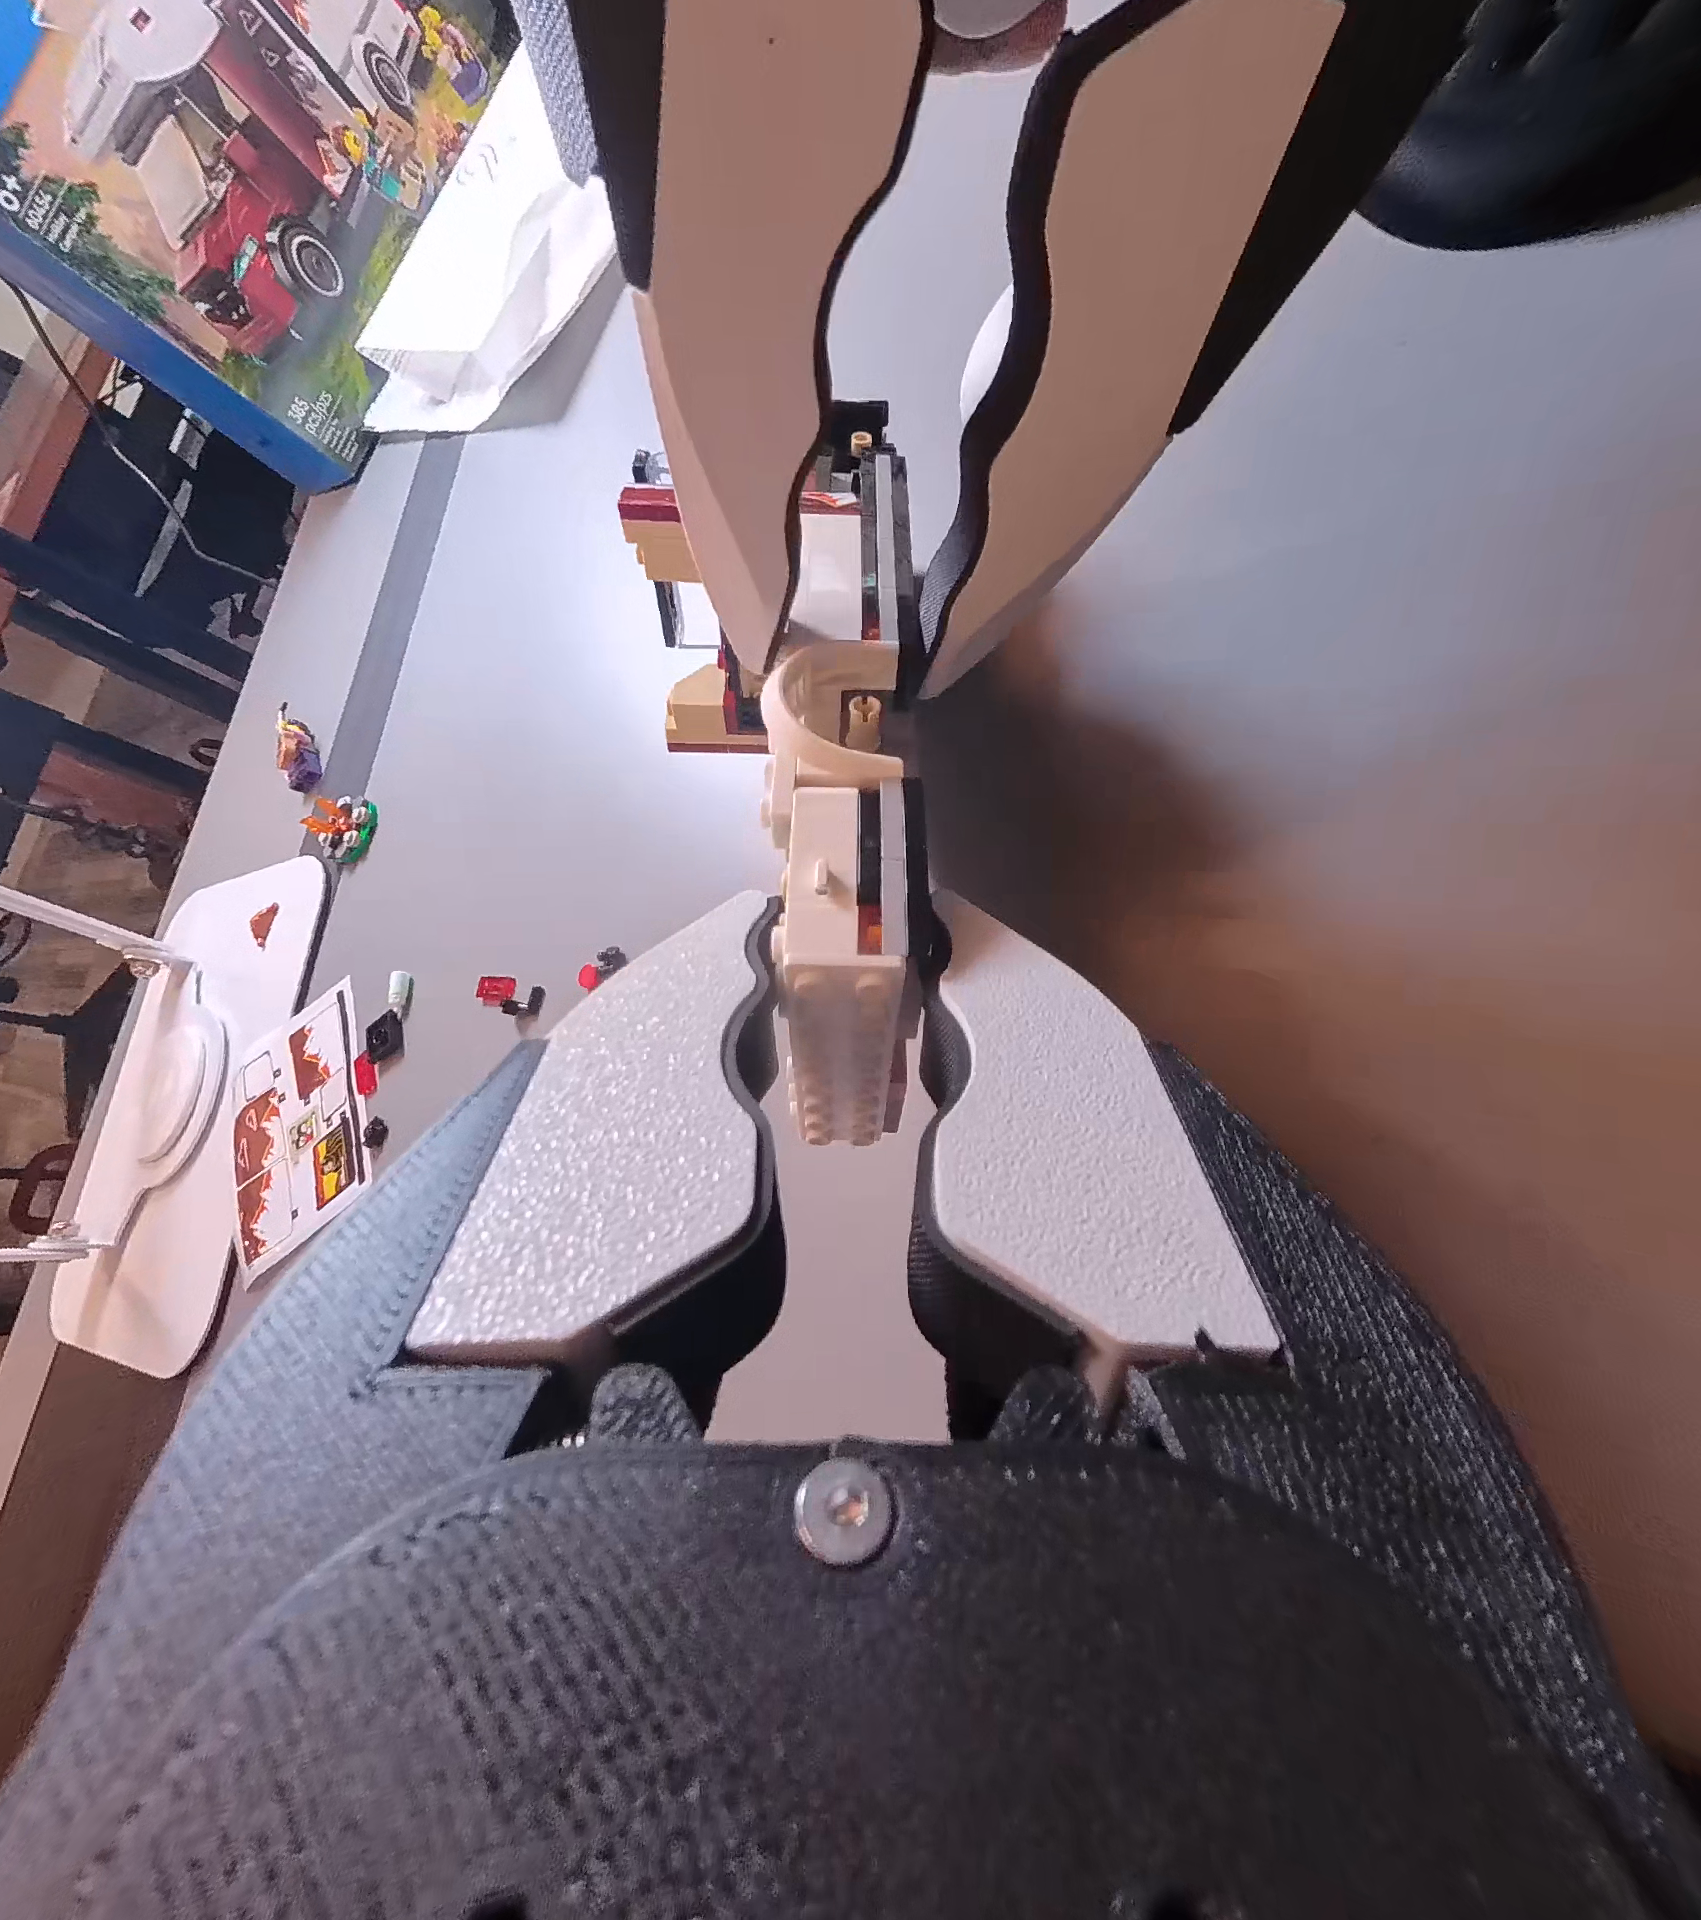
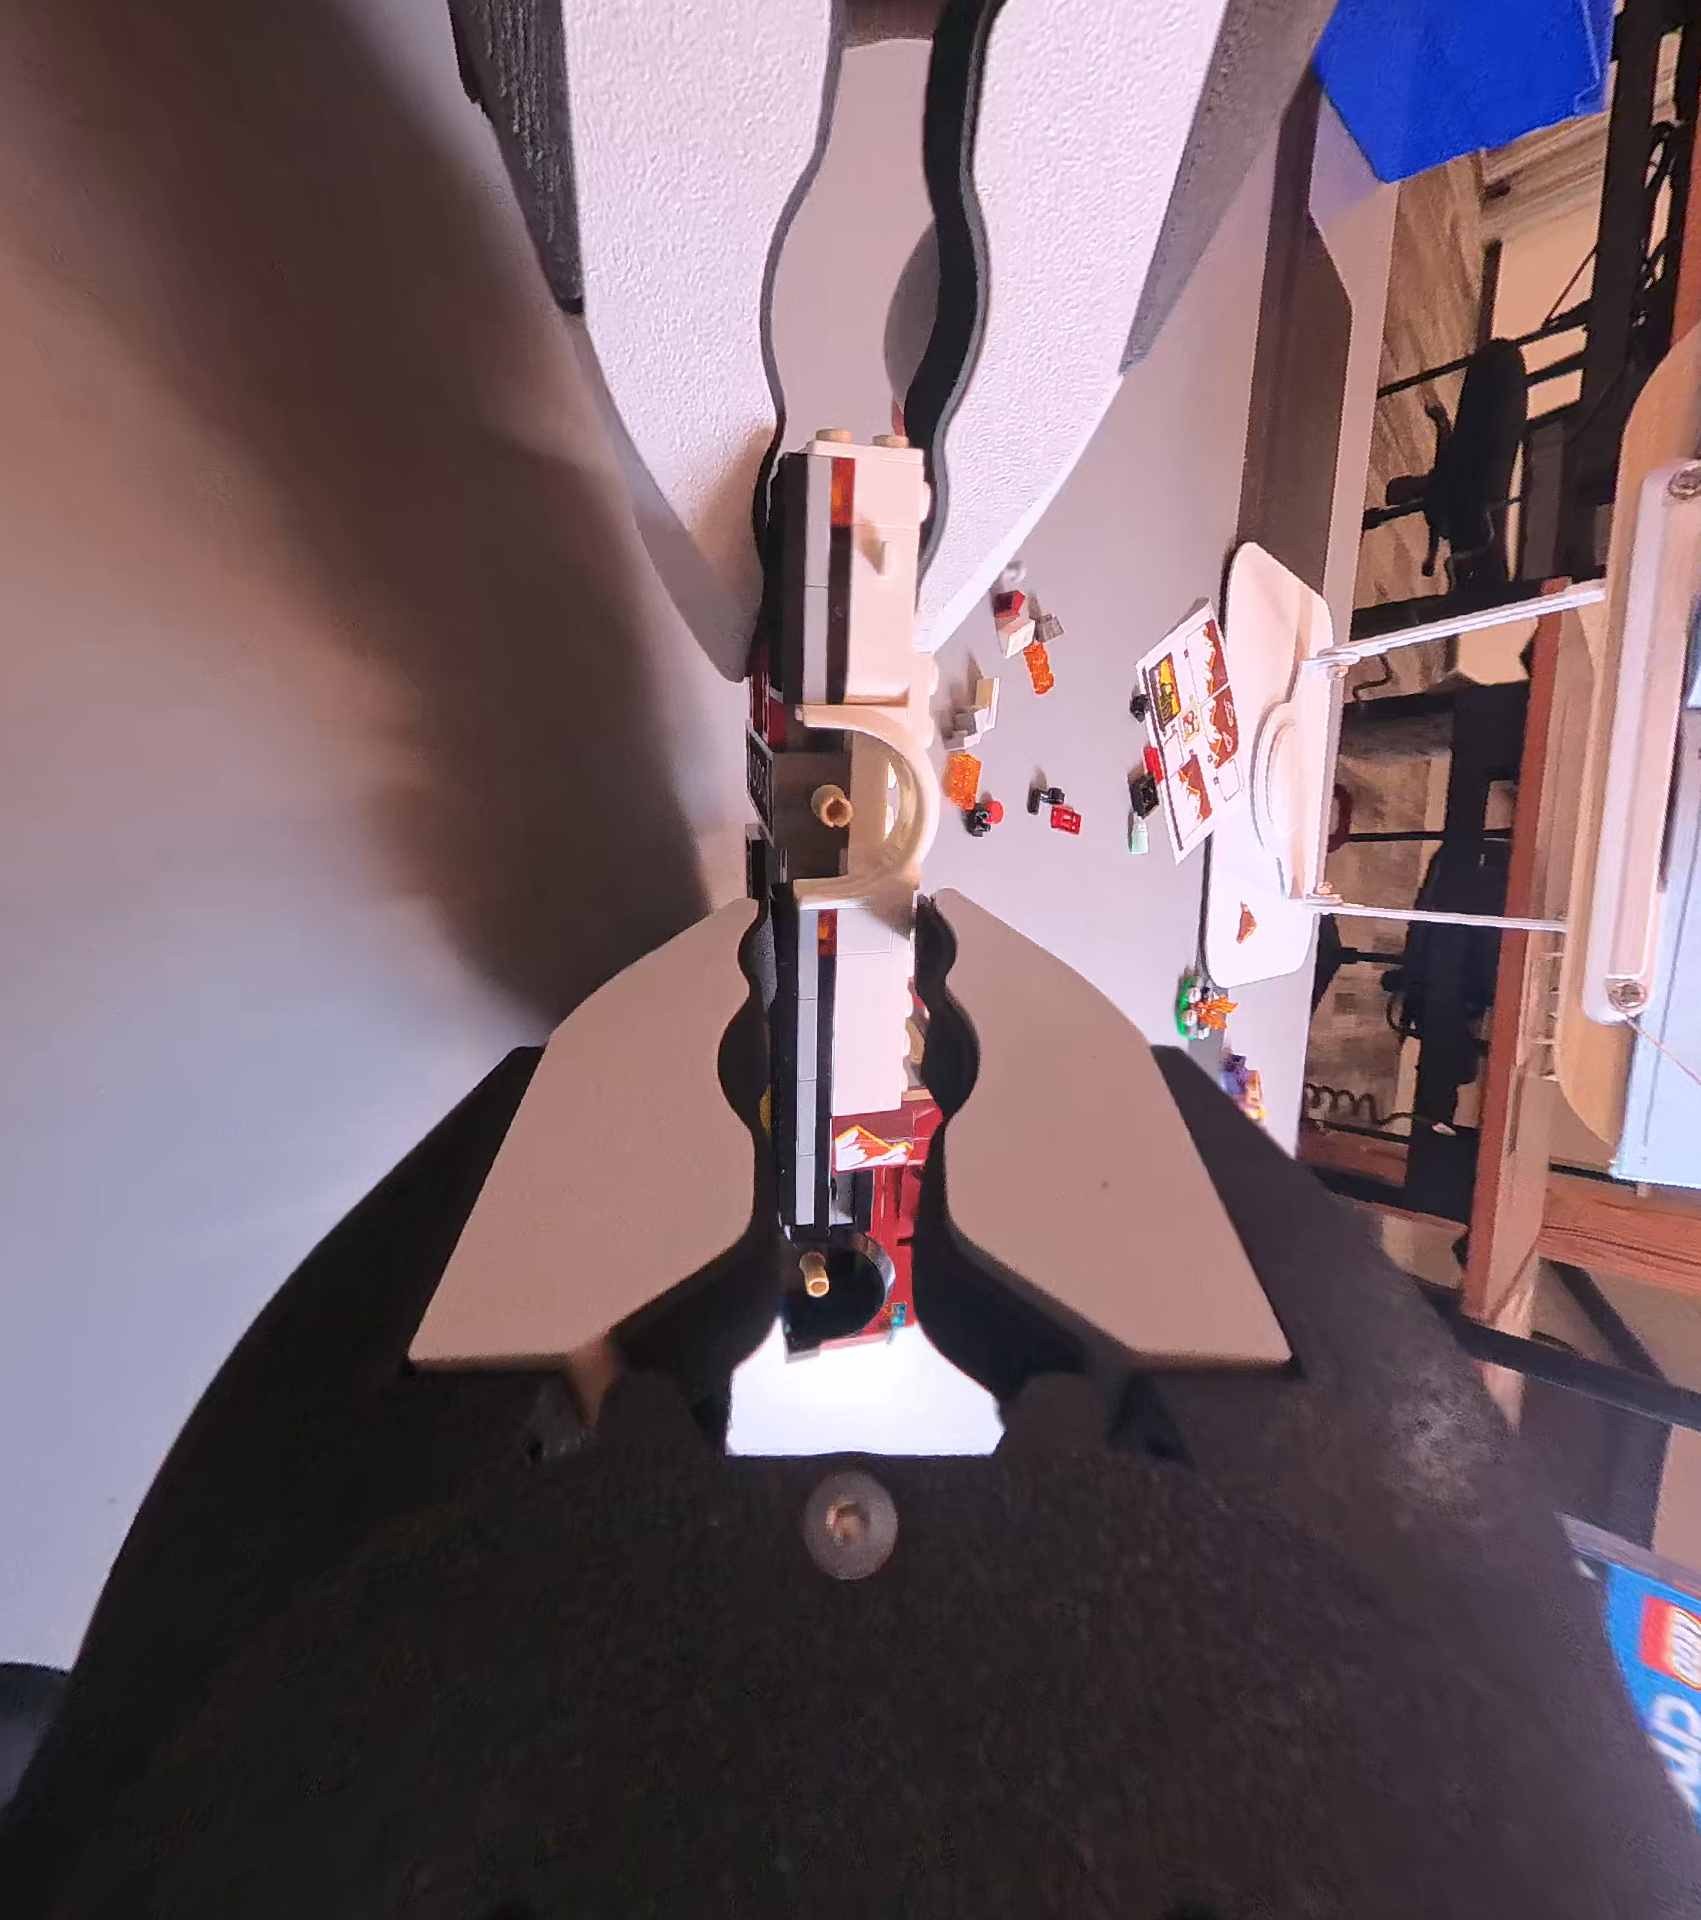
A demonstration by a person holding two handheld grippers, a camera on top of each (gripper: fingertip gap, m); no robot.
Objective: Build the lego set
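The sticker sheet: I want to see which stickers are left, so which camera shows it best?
The left wrist view: the sticker sheet lies large and unobstructed beside the white stand. The right wrist view shows the sheet smaller and farther off, though still uncovered.

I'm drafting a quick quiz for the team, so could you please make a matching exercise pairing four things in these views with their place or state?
Things:
1. Partly built white, black and dark red brick vehicle
2. Printed sticker sheet with flame designs
3. Blue cardboard set box
4. Small transparent red brick

Places or states:
A. Lying loose on the grey table
B. Clamped at both ends by the left gripper and right gripper
C. Beside the white stand base
D. At the table's far corner

Pairs: 1-B, 2-C, 3-D, 4-A
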